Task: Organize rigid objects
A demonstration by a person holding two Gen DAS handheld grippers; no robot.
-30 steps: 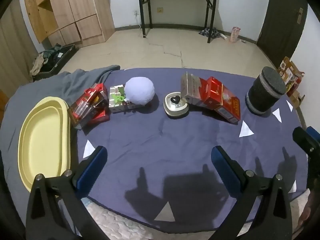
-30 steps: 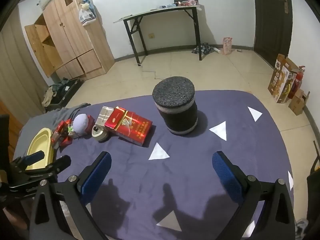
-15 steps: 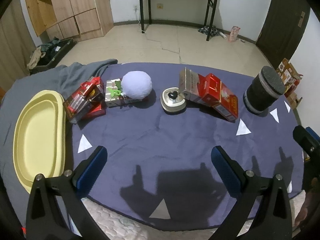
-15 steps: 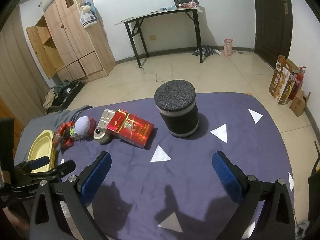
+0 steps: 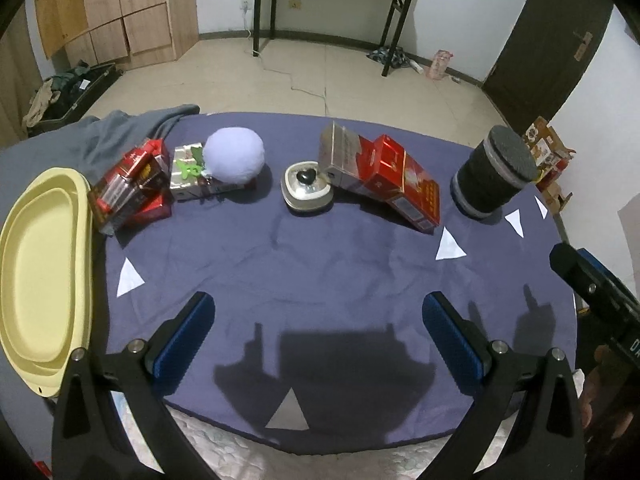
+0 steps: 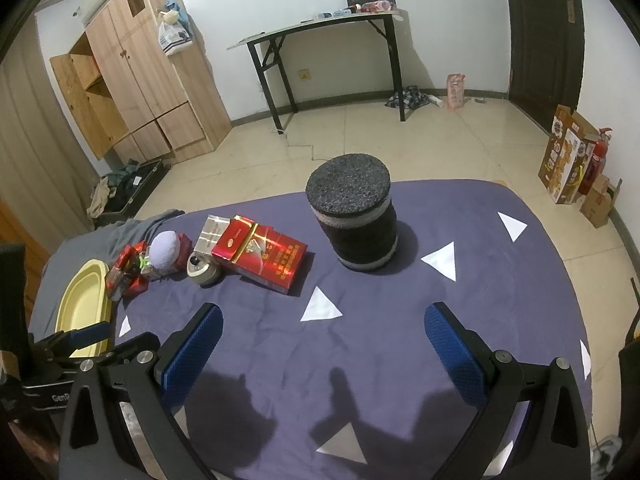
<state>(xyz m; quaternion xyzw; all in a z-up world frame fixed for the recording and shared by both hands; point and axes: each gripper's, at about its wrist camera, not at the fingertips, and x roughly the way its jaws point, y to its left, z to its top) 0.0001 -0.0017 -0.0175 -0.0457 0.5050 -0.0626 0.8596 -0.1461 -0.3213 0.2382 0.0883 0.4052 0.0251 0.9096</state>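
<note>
Blue-padded left gripper (image 5: 318, 330) and right gripper (image 6: 323, 336), both spread wide and empty, hover level; one black foam cylinder (image 6: 354, 224) stands ahead of the right.

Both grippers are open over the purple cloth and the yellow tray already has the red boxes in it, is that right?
Not quite. The yellow tray holds nothing; the red boxes lie beside it on the purple cloth, as the left wrist view shows. The left gripper and right gripper are indeed both open.

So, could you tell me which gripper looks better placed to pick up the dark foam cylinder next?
Probably the right gripper: open and empty, with the dark foam cylinder almost straight ahead. For the left gripper, also open, it sits far right.
</note>
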